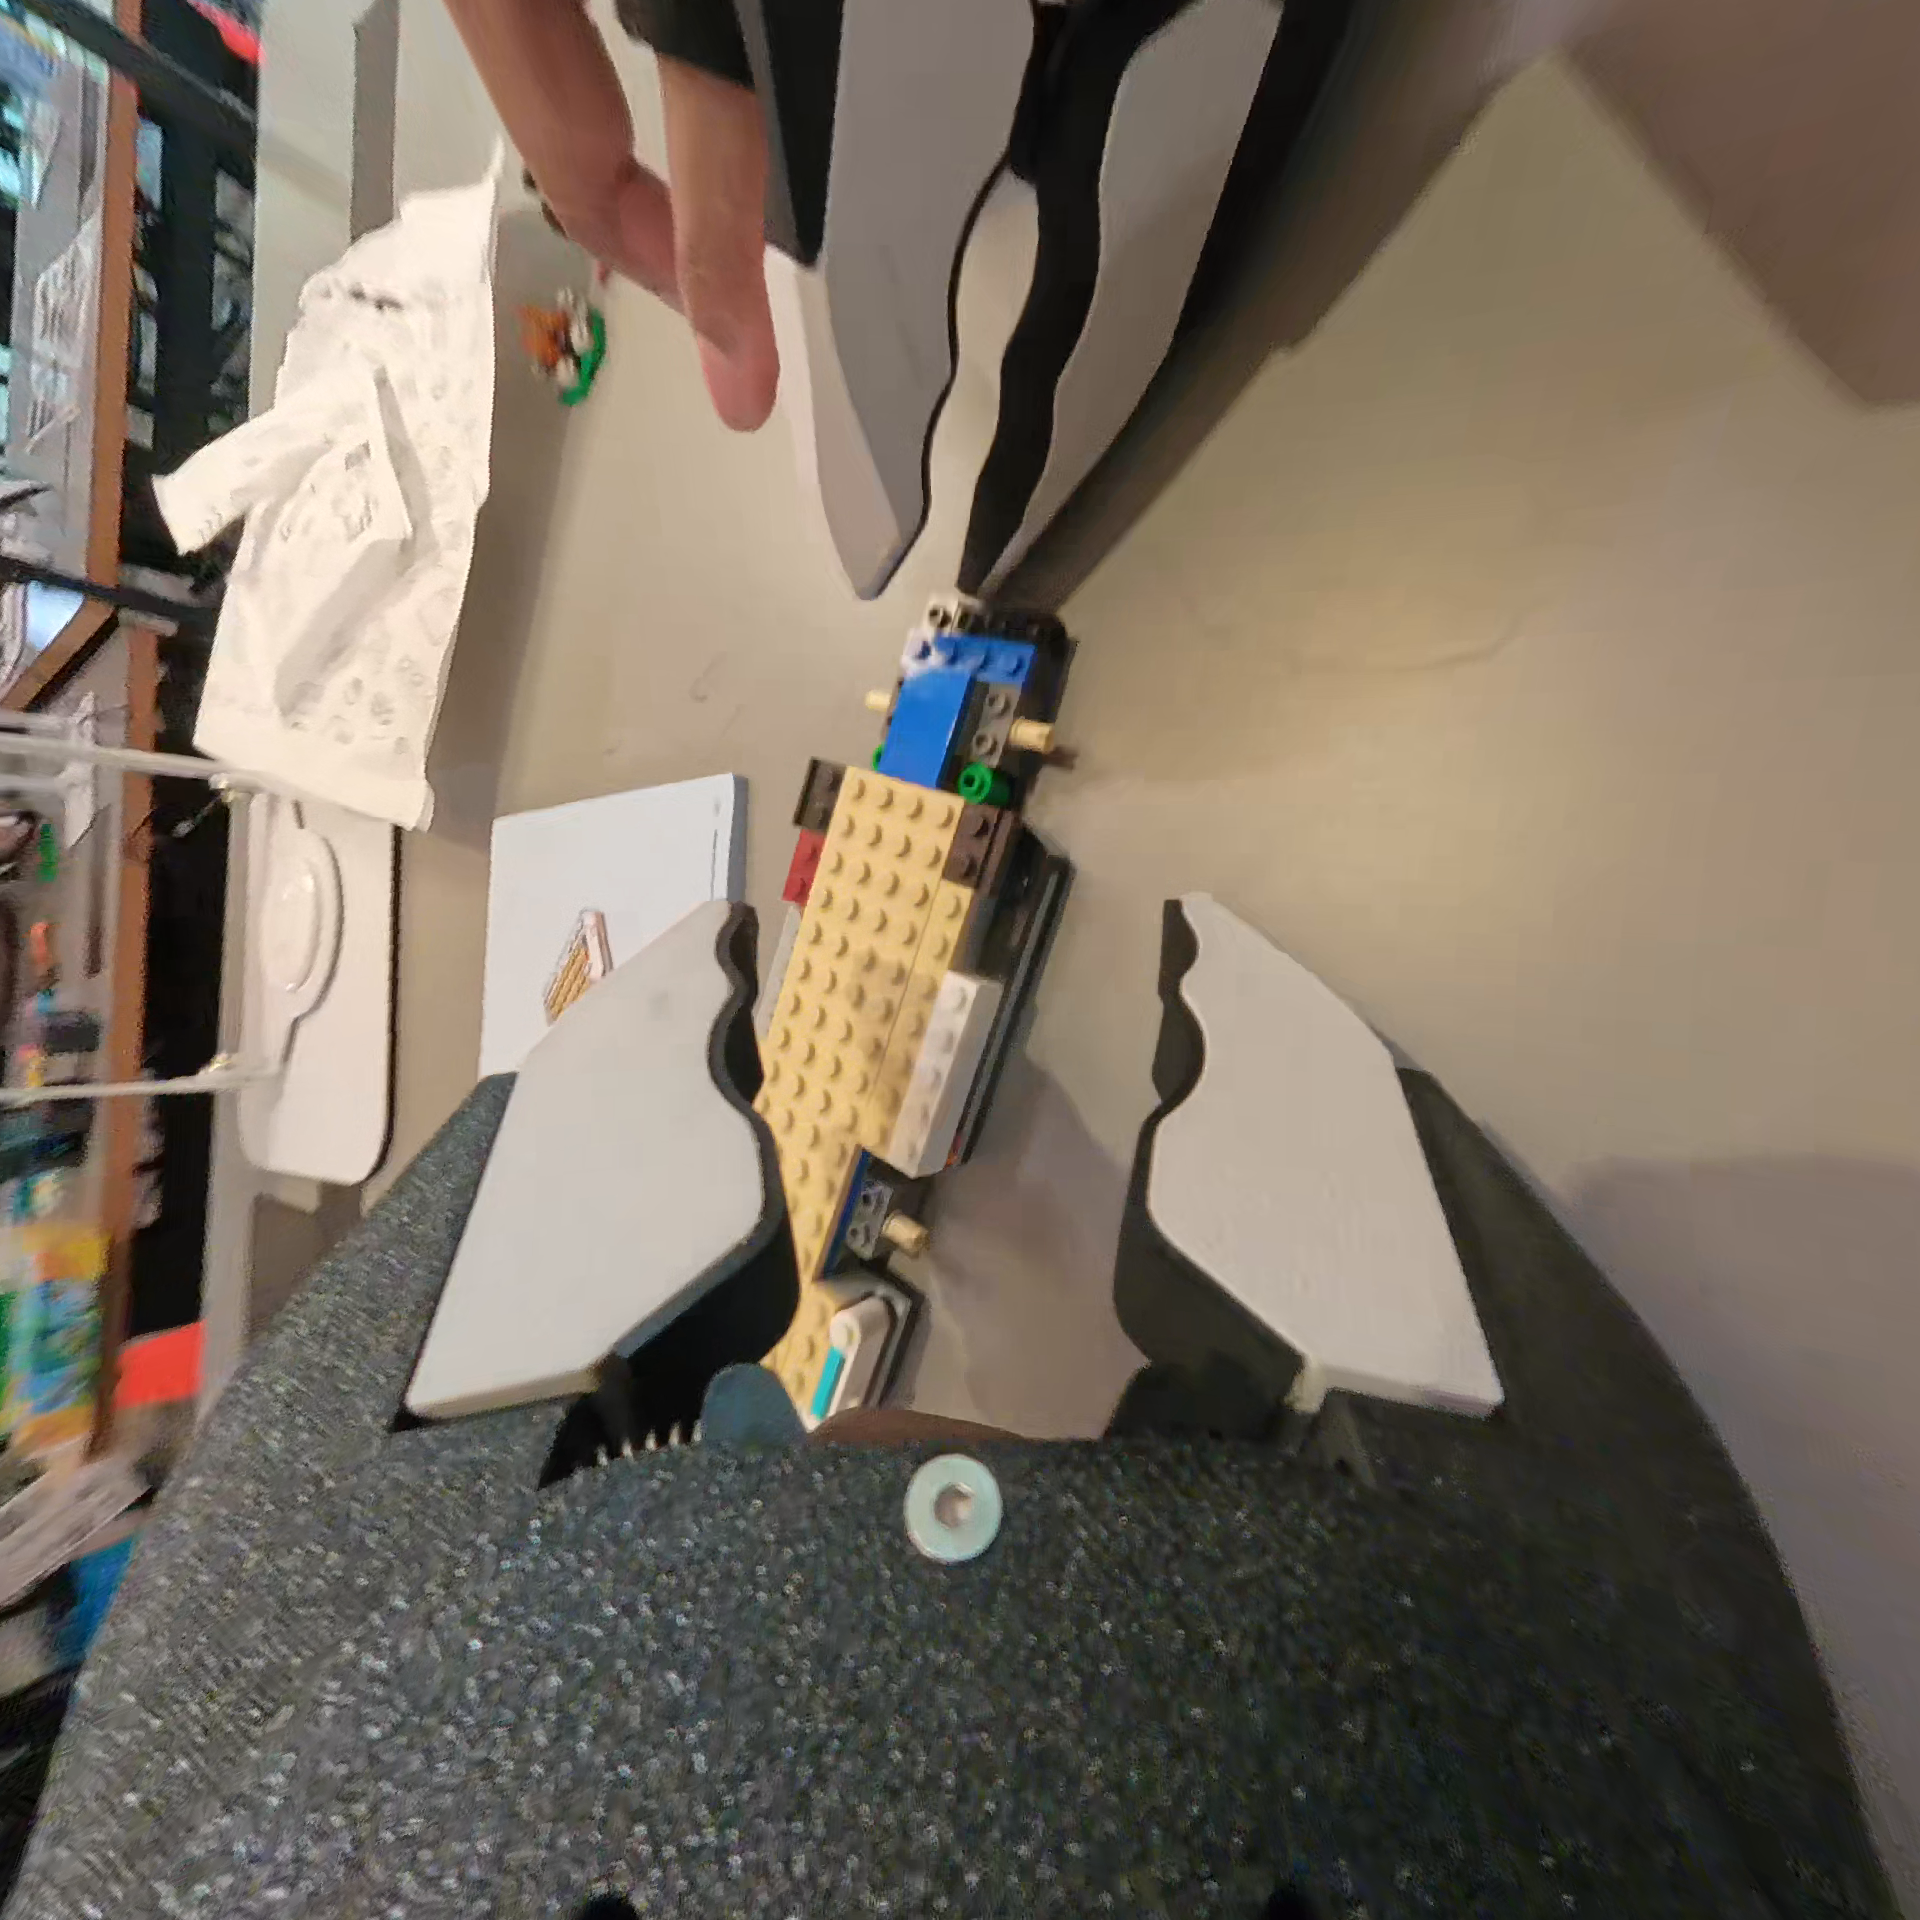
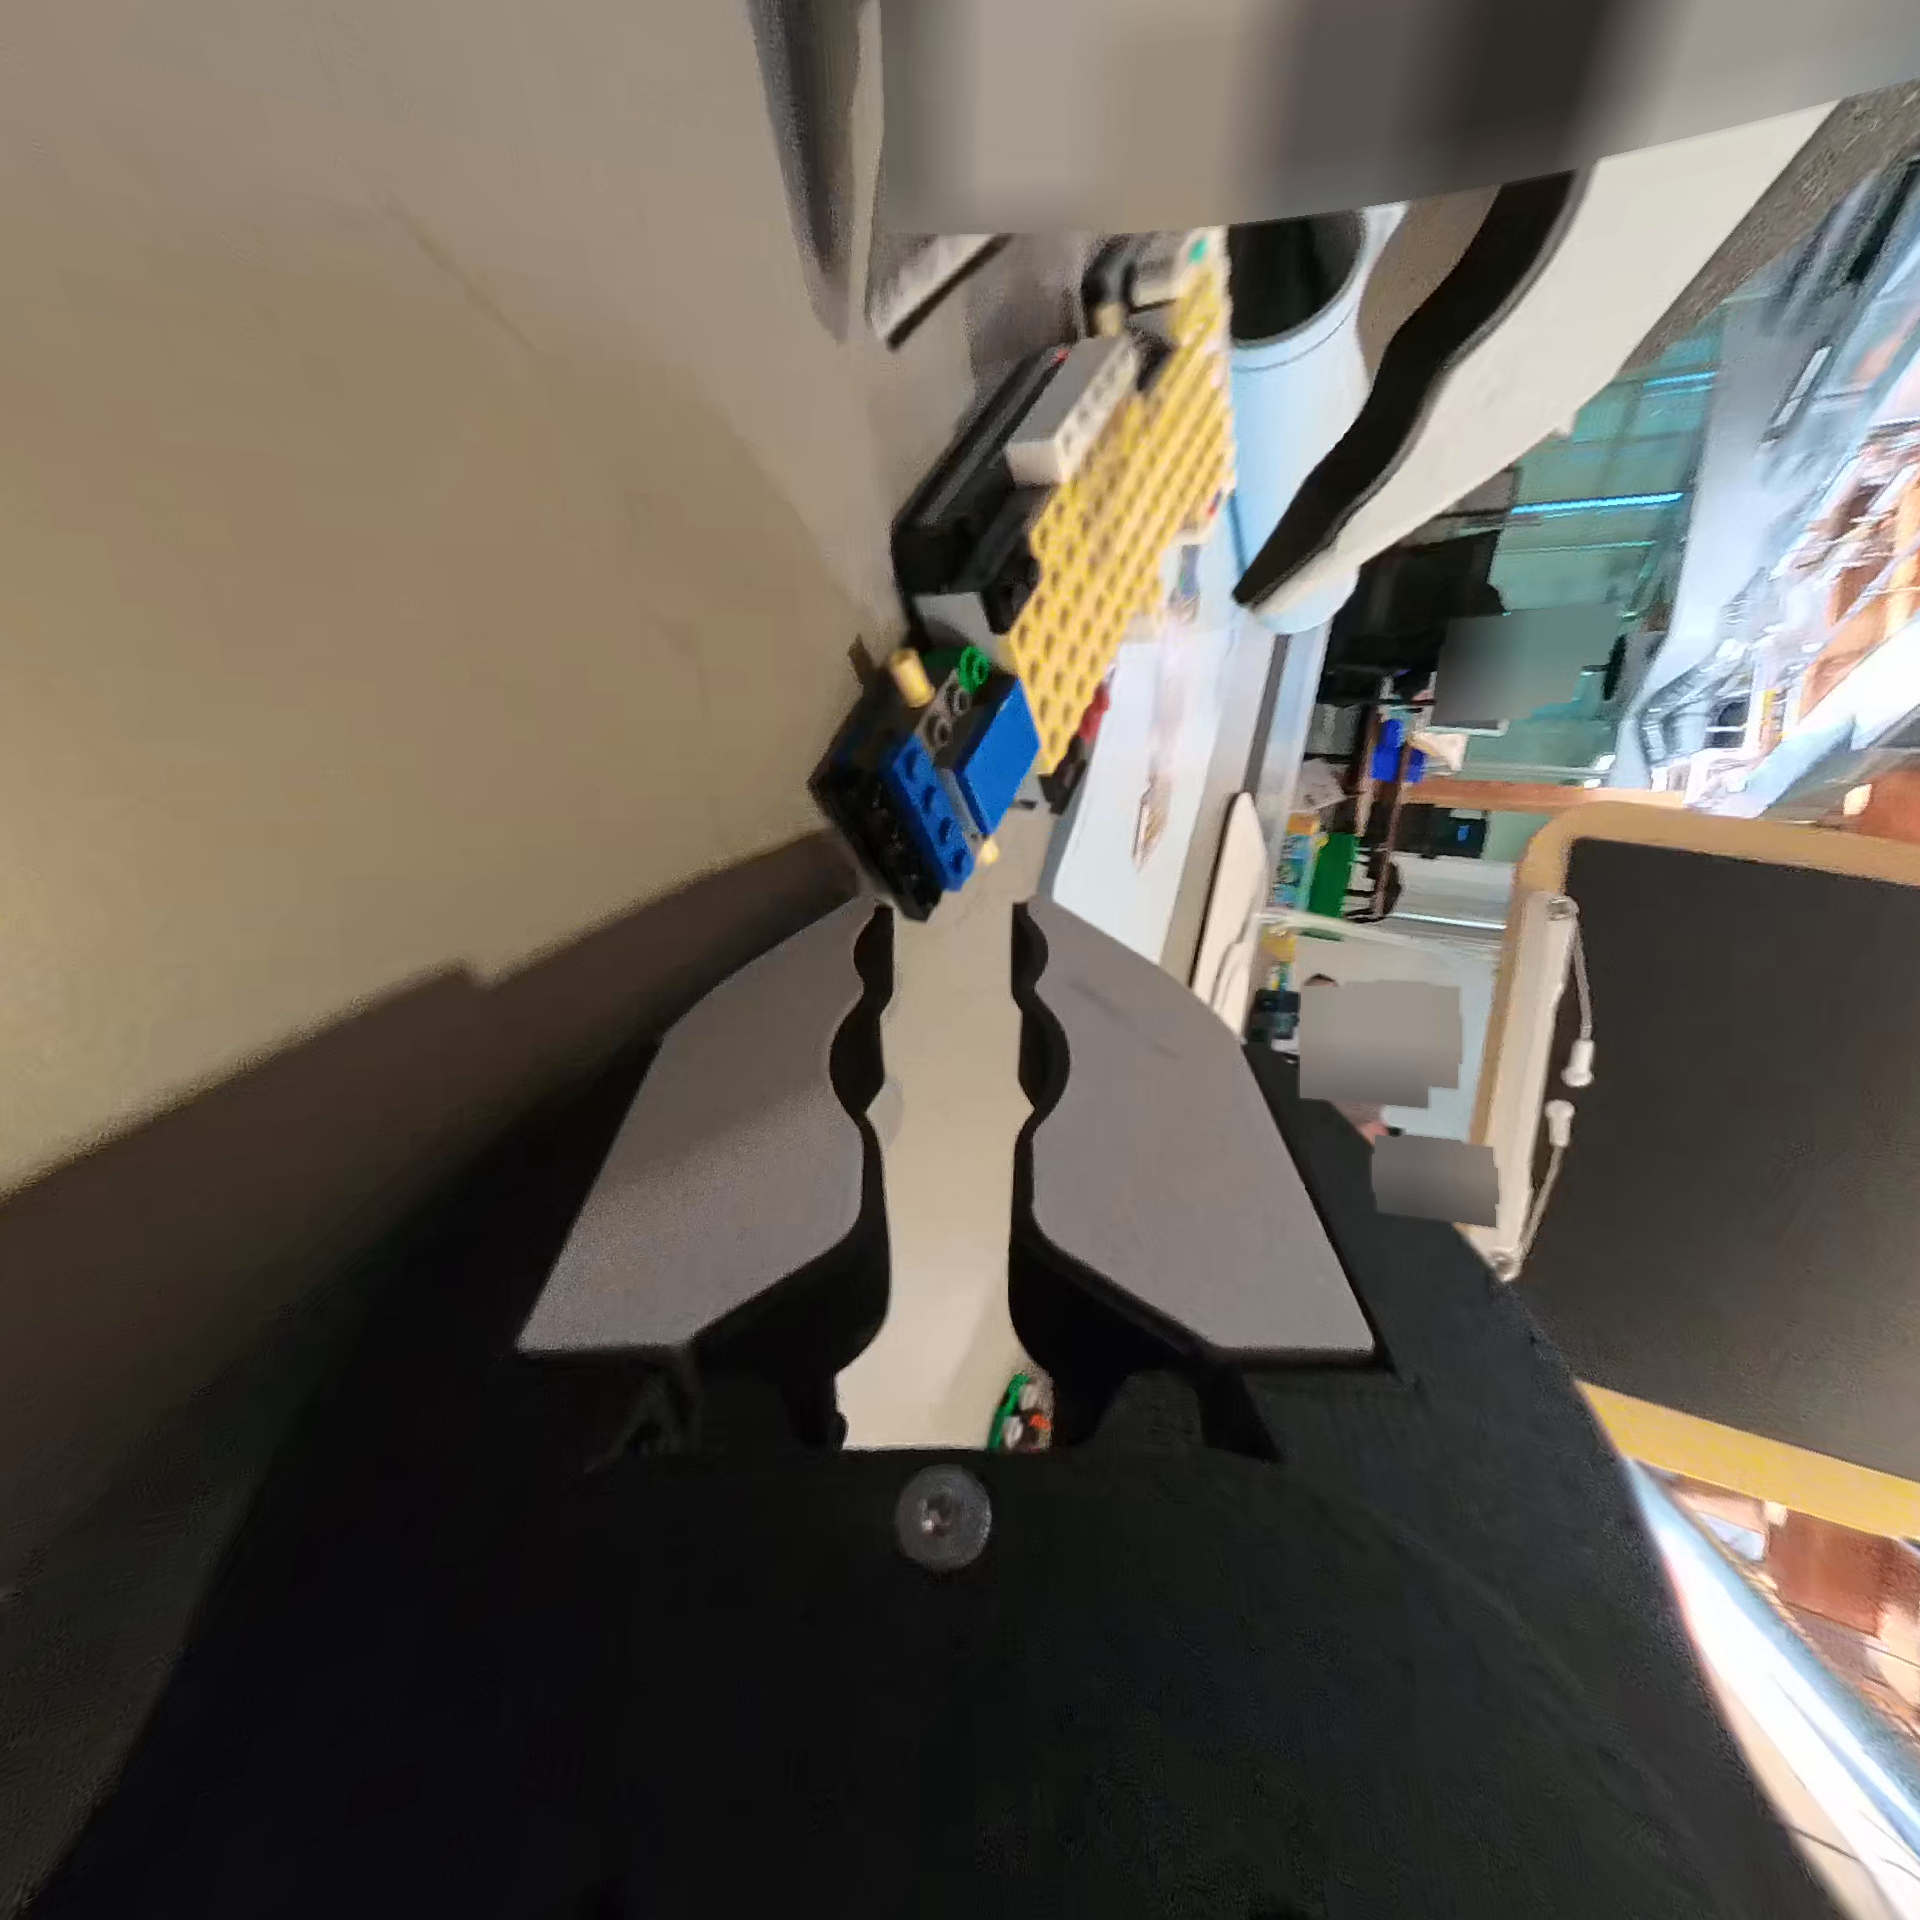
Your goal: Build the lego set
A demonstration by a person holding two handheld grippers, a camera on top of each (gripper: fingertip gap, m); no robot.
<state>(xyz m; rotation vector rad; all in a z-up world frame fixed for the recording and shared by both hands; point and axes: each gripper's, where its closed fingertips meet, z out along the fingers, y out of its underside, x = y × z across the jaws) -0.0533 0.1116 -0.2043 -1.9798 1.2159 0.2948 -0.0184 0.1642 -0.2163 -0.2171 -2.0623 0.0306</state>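
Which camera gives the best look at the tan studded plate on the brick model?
The left wrist view: the tan studded plate lies close between the open left gripper, its studs sharp. The right wrist view shows it farther off, blurred, at a slant.

Soft, even indoor light; a dim shadow band beside the right hand-held gripper [image 2: 948, 935]; motion blur, edges warped.

The near end of the brick model [image 1: 894, 997] is hidden behind the left gripper's body. Shelving [image 2: 1558, 644] beyond the worktop is blurred. A small brick cluster [image 1: 566, 348] is indistinct.
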